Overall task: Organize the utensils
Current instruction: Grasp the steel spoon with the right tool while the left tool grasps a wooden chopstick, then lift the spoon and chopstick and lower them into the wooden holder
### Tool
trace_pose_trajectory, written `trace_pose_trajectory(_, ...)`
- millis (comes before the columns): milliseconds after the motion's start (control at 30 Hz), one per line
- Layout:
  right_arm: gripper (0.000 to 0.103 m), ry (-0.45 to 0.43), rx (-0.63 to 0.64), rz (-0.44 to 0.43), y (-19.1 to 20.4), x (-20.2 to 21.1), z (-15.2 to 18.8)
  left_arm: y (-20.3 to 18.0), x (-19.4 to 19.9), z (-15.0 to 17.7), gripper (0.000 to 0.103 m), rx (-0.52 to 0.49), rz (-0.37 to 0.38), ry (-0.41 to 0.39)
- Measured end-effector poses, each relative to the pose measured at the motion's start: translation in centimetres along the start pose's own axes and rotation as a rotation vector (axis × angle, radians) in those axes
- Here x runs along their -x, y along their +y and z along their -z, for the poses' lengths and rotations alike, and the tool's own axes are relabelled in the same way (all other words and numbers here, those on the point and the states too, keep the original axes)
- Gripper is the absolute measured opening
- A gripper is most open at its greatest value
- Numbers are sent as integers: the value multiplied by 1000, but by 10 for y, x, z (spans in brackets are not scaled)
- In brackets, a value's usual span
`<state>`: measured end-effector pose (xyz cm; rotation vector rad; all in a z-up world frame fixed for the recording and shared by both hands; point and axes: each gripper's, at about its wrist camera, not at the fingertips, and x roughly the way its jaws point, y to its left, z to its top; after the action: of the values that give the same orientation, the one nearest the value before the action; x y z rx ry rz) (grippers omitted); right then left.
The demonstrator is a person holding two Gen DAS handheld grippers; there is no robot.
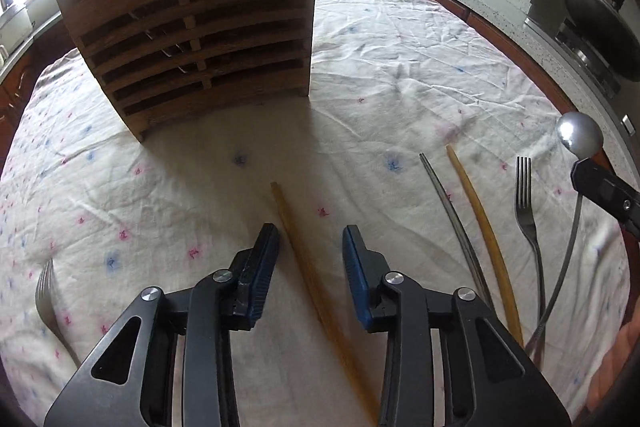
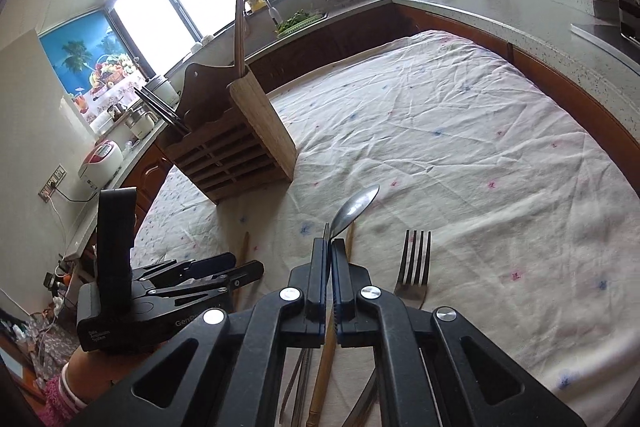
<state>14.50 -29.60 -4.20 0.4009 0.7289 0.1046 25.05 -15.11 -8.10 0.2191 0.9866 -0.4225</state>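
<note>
A wooden chopstick (image 1: 308,279) lies on the flowered tablecloth (image 1: 400,67) between the fingers of my left gripper (image 1: 311,229). It lies close by the left finger, and the pads stand apart from it, so the gripper is open. My right gripper (image 2: 330,241) is shut on the neck of a metal spoon (image 2: 356,207), lifted off the cloth with its bowl pointing forward. The left wrist view shows that spoon (image 1: 579,137) at the right edge. A slatted wooden utensil holder (image 1: 200,47) stands upright beyond the left gripper, with dark chopsticks (image 2: 160,111) in it.
To the right on the cloth lie a metal chopstick (image 1: 452,211), a second wooden chopstick (image 1: 480,227) and a fork (image 1: 526,203). Another fork (image 1: 46,291) lies at the left. A kitchen counter (image 2: 500,7) runs behind the table, with a pan (image 1: 600,15) on the stove.
</note>
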Motion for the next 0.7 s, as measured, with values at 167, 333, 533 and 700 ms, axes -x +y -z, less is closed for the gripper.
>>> trace_pose_trajectory(167, 2, -11, -3, -6, 1, 5, 0, 15, 4, 5, 9, -3, 35, 8)
trace_pose_trajectory(333, 2, -19, -1, -12, 4, 9, 2, 19, 8, 8, 12, -2, 28, 25)
trace_pose_trajectory(533, 3, -28, 2, -16, 8, 16, 3, 22, 12, 10, 5, 26, 66, 6)
trace_pose_trajectory(700, 3, -53, 18, -18, 15, 28, 1, 42, 49, 17, 5, 141, 178, -91)
